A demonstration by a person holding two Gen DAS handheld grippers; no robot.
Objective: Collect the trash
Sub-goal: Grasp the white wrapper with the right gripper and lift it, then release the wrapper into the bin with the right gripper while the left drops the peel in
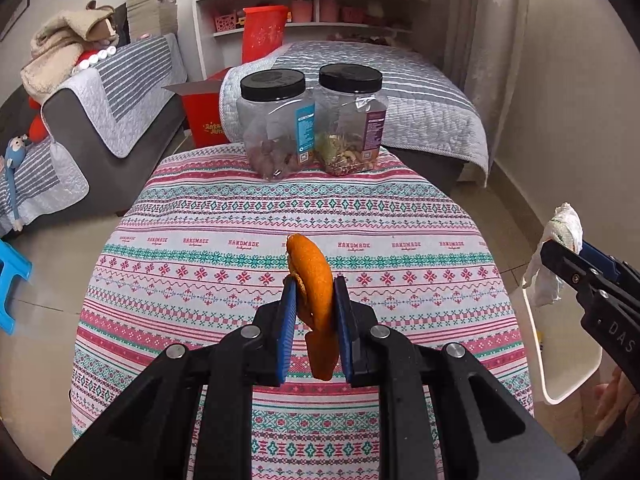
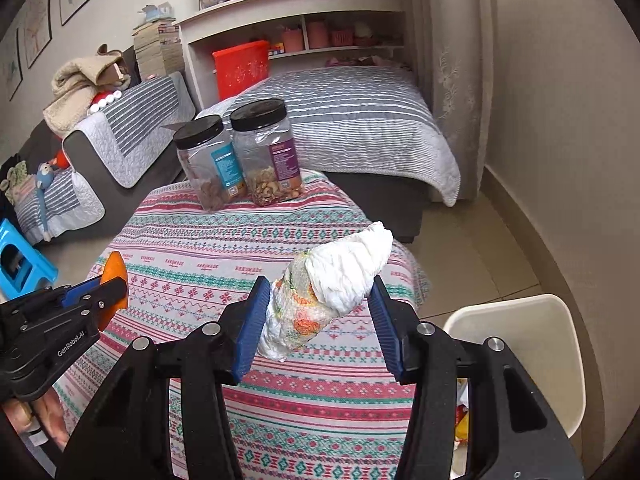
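Left gripper (image 1: 316, 292) held level and pointing forward, blue pads (image 1: 289, 312) closed tight on an orange peel (image 1: 314, 280) standing upright between them. Right gripper (image 2: 320, 300) off to the right, raised — pads (image 2: 250, 320) spread wider, pressing on a crumpled tissue wad (image 2: 332, 284) lying slantwise across the gap. Bare fingers (image 2: 50, 420) wrapped around the left handle.

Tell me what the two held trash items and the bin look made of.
Orange piece in the left gripper: likely citrus peel, matte, curled, dimpled skin. White wad in the right gripper: crumpled tissue or paper towel, soft creases, faint print. Bin: probably plastic, smooth cream wall, slight sheen.
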